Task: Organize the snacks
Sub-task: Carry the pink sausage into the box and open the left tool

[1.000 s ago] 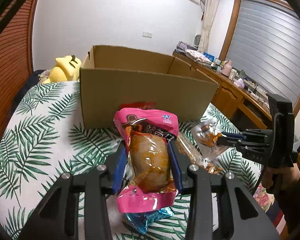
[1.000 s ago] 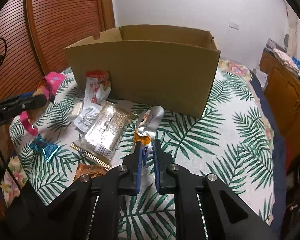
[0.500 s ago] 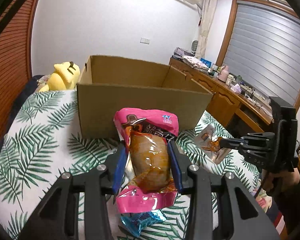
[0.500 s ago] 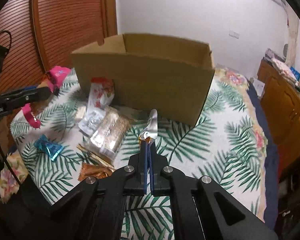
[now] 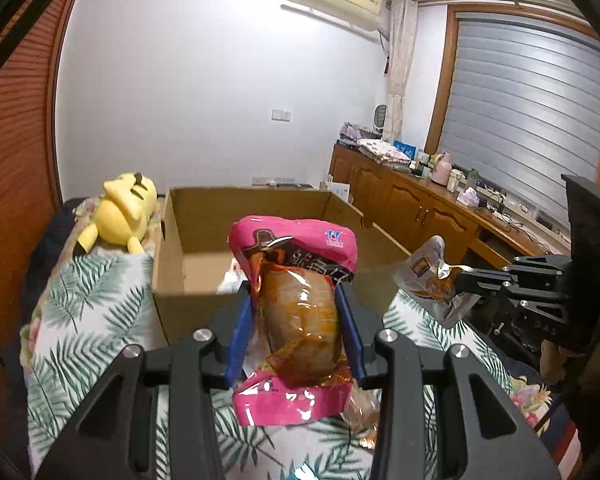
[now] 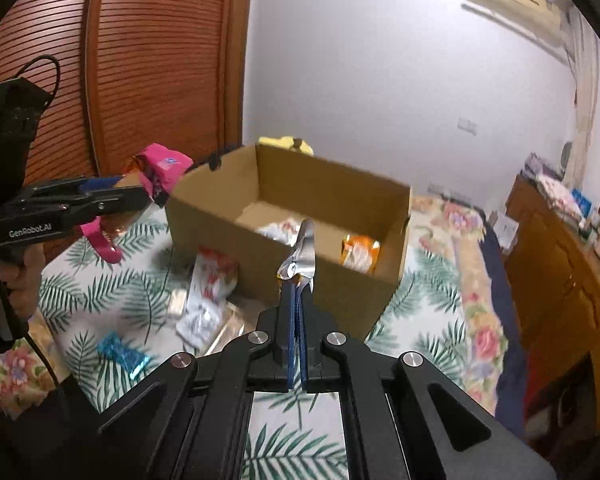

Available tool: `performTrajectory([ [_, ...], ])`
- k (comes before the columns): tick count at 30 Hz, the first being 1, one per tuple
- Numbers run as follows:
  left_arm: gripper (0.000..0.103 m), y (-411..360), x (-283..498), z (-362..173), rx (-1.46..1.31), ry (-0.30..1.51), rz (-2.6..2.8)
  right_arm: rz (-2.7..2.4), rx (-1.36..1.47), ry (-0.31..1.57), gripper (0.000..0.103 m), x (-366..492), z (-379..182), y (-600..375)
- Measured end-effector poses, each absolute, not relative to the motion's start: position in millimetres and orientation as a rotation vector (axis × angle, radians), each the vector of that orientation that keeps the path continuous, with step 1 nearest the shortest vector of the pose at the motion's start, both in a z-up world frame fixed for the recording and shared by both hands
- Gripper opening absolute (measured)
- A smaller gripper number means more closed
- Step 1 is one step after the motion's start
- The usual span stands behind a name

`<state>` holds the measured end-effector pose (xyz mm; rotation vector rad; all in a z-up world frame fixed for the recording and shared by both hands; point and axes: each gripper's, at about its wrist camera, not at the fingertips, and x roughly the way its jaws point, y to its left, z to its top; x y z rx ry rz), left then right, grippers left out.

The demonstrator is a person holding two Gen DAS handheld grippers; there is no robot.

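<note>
An open cardboard box (image 5: 204,240) (image 6: 340,196) stands on the palm-leaf cloth. My left gripper (image 5: 296,300) is shut on a pink snack packet (image 5: 300,264) and holds it in the air just before the box's near wall; it also shows in the right wrist view (image 6: 160,168). My right gripper (image 6: 296,284) is shut on a silver snack pouch (image 6: 302,252), seen edge-on, raised in front of the box; the pouch shows in the left wrist view (image 5: 436,280). Several snacks lie inside the box, one of them an orange packet (image 6: 358,250).
A red-and-white packet (image 6: 212,276), a silver packet (image 6: 200,322) and a blue foil candy (image 6: 120,354) lie on the cloth left of the box. A yellow plush toy (image 5: 122,208) lies behind the box. A wooden cabinet (image 5: 420,208) runs along the right.
Both grippers have risen with their snacks and moved closer to the box, so its inside now shows. The silver pouch left the cloth.
</note>
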<state>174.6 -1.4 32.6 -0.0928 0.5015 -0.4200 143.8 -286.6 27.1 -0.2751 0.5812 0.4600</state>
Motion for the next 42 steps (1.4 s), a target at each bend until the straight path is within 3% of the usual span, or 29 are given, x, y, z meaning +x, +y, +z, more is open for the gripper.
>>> performTrajectory([
  [11, 0.039, -1.9, 235.7, 48.3, -0.062, 0.481, -0.399, 0.468, -0.297, 0.53, 0.0, 188.1, 50.2, -271.4],
  [32, 0.041, -7.4, 331.7, -9.0, -0.078, 0.586, -0.384, 0.458, -0.28, 0.605, 0.0, 275.1, -2.2, -254.2],
  [42, 0.053, -11.5, 336.3, -17.6, -0.053, 0.593, -0.366, 0.446, -0.265, 0.66, 0.0, 293.9, -26.0, -252.7],
])
